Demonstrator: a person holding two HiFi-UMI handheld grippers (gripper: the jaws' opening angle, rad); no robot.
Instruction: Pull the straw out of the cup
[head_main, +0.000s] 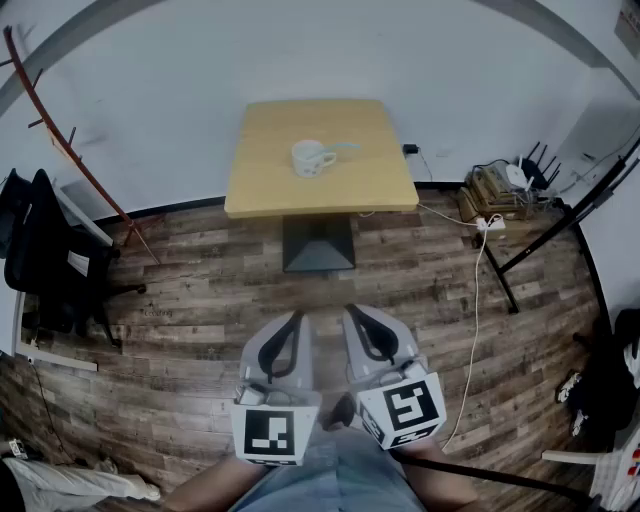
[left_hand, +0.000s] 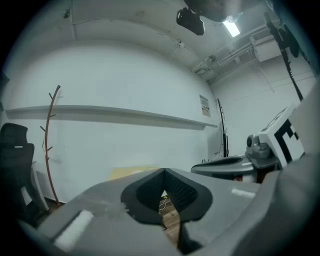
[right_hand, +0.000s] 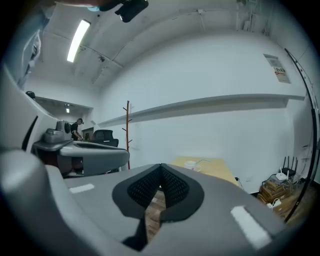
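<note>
A white cup (head_main: 311, 158) with a handle stands on the square wooden table (head_main: 270, 180) far ahead, and a pale green straw (head_main: 340, 147) leans out of it to the right. The cup (right_hand: 190, 164) and straw (right_hand: 201, 161) also show small in the right gripper view. Both grippers are held close to the person's body, far short of the table. My left gripper (head_main: 297, 316) is shut with nothing in it, its tips meeting (left_hand: 163, 173). My right gripper (head_main: 352, 310) is shut and empty too, its tips together (right_hand: 161, 167).
The table stands on a dark pedestal base (head_main: 318, 243) against a white wall. A coat stand (head_main: 70, 150) and a black office chair (head_main: 45, 250) are at the left. At the right lie a white cable (head_main: 470, 300), a power strip (head_main: 490, 224), a box stack with a router (head_main: 500, 185) and black frame legs (head_main: 560, 220).
</note>
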